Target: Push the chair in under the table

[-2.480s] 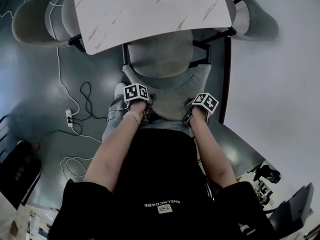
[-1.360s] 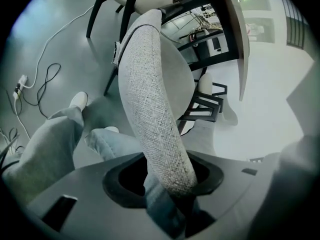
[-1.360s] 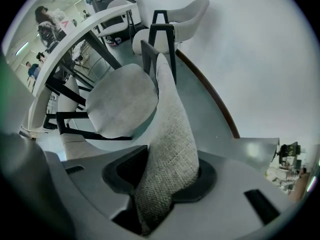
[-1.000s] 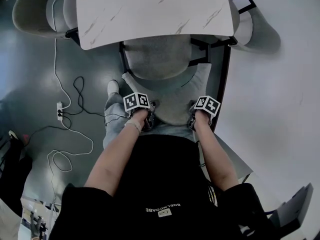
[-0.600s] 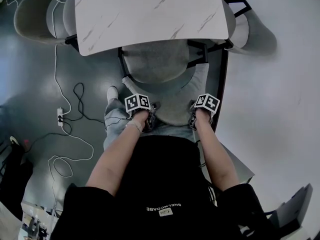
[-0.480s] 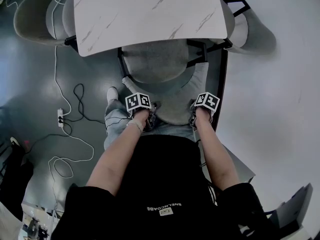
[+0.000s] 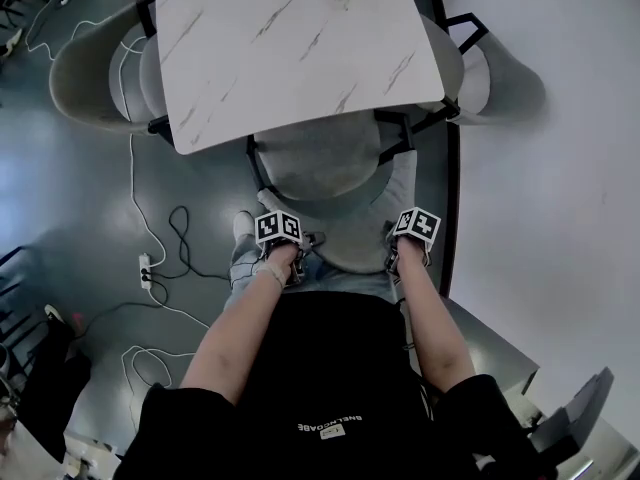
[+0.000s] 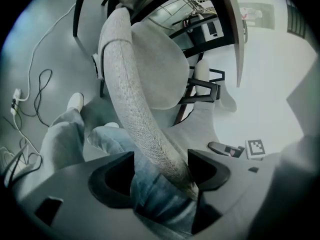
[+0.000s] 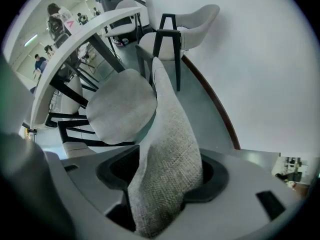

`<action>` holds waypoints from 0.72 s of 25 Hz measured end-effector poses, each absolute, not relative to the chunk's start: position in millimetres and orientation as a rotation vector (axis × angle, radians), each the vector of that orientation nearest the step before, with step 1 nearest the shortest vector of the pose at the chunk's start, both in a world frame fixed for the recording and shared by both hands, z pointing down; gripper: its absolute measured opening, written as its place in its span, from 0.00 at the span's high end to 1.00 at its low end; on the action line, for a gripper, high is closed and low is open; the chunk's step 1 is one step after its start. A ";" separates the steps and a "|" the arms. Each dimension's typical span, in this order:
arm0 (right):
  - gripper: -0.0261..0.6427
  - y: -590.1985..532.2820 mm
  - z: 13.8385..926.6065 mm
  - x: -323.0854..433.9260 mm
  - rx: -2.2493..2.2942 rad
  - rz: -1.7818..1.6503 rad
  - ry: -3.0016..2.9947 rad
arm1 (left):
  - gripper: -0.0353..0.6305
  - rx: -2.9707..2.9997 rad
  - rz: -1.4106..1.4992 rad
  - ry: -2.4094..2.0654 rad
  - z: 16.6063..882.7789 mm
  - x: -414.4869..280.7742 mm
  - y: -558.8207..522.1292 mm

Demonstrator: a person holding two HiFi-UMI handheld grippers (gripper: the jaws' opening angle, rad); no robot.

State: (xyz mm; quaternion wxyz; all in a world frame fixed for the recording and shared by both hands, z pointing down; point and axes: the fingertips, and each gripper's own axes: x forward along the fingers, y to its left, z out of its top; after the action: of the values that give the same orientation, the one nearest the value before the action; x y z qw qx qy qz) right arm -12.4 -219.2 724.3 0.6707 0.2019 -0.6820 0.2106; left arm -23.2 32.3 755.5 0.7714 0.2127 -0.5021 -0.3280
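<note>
The grey fabric chair (image 7: 318,158) stands with its seat partly under the white marble-look table (image 7: 290,48). Its curved backrest (image 7: 352,238) faces me. My left gripper (image 7: 303,245) is at the backrest's left end. Its jaws are opening: the backrest rim (image 8: 135,99) runs between them, lying by the right jaw with a gap on the left. My right gripper (image 7: 395,251) points straight down over the backrest's right end. Its jaws are opening too, around the backrest fabric (image 9: 170,134), loose on the left side. The seat (image 9: 120,114) shows beyond.
Two more grey chairs stand at the table, one at the left (image 7: 100,68) and one at the right (image 7: 500,78). A power strip (image 7: 145,268) and loose cables lie on the floor at the left. My jeans legs (image 8: 65,139) are just behind the backrest. A dark skirting strip (image 7: 455,188) runs along the right.
The head view has swung, so the table now sits tilted in the picture. Both hands stay at the ends of the backrest, and the chair keeps its place at the table.
</note>
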 end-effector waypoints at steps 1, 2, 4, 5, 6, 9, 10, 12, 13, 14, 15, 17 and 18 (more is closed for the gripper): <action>0.57 -220.3 720.7 -13.9 0.458 0.474 -1.557 | 0.47 0.473 -0.685 -1.100 751.6 -27.1 38.1; 0.57 -221.4 715.7 -14.1 0.464 0.466 -1.576 | 0.47 0.485 -0.656 -1.116 747.3 -31.5 44.8; 0.56 -222.6 703.5 -12.9 0.475 0.436 -1.604 | 0.47 0.507 -0.607 -1.154 737.8 -42.7 60.7; 0.56 -222.9 696.8 -12.8 0.481 0.421 -1.619 | 0.47 0.517 -0.594 -1.174 732.5 -49.9 68.8; 0.56 -223.5 689.1 -13.7 0.490 0.411 -1.639 | 0.47 0.527 -0.588 -1.192 726.8 -57.9 76.5; 0.56 -228.9 656.7 -24.4 0.521 0.398 -1.744 | 0.47 0.565 -0.579 -1.250 706.7 -83.7 93.8; 0.56 -230.2 644.0 -29.0 0.523 0.393 -1.786 | 0.47 0.585 -0.572 -1.268 697.9 -91.3 97.3; 0.56 -228.6 618.3 -38.5 0.516 0.390 -1.868 | 0.47 0.643 -0.559 -1.304 676.4 -105.4 99.6; 0.56 -225.7 605.9 -44.0 0.510 0.402 -1.907 | 0.47 0.678 -0.553 -1.325 663.7 -112.6 98.2; 0.56 -221.4 593.8 -50.2 0.501 0.426 -1.947 | 0.47 0.719 -0.548 -1.350 649.7 -120.5 95.1; 0.57 -215.8 581.7 -57.3 0.491 0.460 -1.986 | 0.47 0.761 -0.544 -1.383 634.1 -129.3 90.9; 0.57 -201.4 557.5 -71.8 0.464 0.542 -2.063 | 0.48 0.843 -0.539 -1.472 598.2 -149.4 81.4; 0.57 -193.2 545.2 -78.3 0.448 0.580 -2.101 | 0.51 0.885 -0.536 -1.522 578.3 -159.1 76.5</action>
State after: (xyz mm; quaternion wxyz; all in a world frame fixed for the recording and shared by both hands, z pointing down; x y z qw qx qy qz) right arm -78.3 -193.2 545.2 0.4423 0.1806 -0.8468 0.2337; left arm -159.1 76.5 578.3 0.6055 0.3828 -0.6581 -0.2319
